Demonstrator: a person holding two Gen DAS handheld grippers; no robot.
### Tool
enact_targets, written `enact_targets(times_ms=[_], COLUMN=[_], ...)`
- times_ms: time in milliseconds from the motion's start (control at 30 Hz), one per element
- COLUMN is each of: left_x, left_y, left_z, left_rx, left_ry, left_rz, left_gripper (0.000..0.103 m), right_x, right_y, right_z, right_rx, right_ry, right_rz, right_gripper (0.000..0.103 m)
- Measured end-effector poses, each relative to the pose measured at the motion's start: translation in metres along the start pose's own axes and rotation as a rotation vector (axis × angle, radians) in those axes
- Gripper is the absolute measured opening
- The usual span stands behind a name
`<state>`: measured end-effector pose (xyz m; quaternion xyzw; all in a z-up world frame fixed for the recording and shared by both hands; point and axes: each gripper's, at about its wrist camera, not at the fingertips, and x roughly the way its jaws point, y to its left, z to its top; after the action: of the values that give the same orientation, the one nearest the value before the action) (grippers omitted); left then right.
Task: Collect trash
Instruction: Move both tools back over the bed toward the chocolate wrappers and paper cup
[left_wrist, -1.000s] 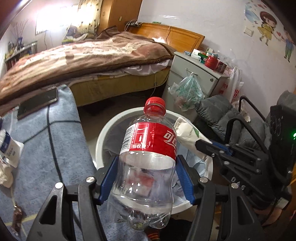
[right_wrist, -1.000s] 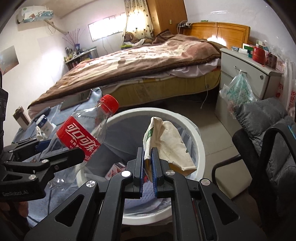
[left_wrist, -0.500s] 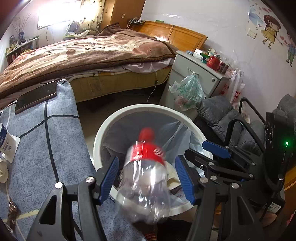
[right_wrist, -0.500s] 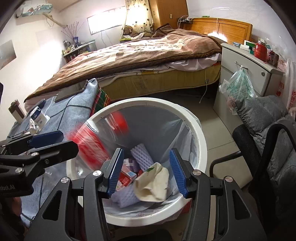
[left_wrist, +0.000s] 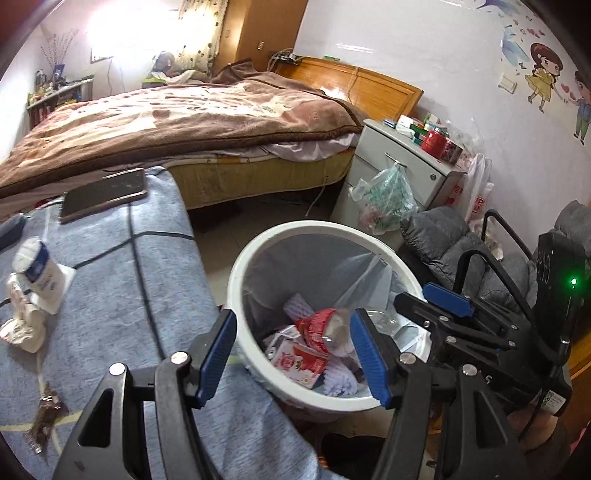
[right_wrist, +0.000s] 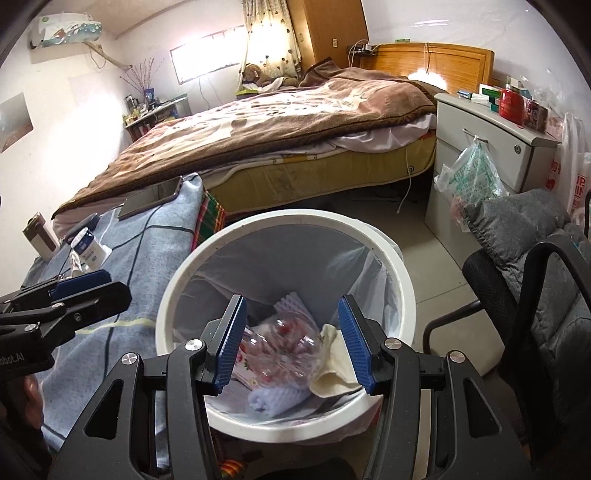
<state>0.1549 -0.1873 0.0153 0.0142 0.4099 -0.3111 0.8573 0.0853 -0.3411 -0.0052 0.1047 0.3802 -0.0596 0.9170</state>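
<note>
Dropped from left tongs (left_wrist: 293, 354) into bin (left_wrist: 240, 266): bottle (left_wrist: 325, 328) below both gaping, empty pairs; cream wrapper (right_wrist: 332, 363) seen only past right tongs (right_wrist: 295, 345).

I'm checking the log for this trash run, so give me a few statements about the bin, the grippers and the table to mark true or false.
1. The plastic bottle lies inside the white bin. True.
2. The left hand-held gripper is shut on the bottle. False: its jaws stand open with nothing between them.
3. The right hand-held gripper is open above the bin. True.
4. The phone lies in the bin. False: it lies on the blue-covered table, at its far edge.
5. A cream cloth lies in the bin beside the bottle. True.
6. The bin has no liner. False: a translucent bag lines it.
</note>
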Motion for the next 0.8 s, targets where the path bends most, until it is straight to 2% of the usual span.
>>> enact_targets(times_ms=[500,800], left_x=[-0.049,-0.076], left_y=[0.037,0.069], left_z=[-0.016,-0.031], left_rx=[-0.035,-0.059], left_ry=[-0.080,-0.121], left_rz=[0.041,0.102], left_gripper=[0.066,0.066], right_x=[-0.015,-0.015], right_y=[0.030,0.058], right_z=[0.000,-0.002], right_rx=[-0.005,-0.045], right_ry=[-0.056,-0.067], right_rz=[0.049,0.087], right_gripper=[0.053,0.053])
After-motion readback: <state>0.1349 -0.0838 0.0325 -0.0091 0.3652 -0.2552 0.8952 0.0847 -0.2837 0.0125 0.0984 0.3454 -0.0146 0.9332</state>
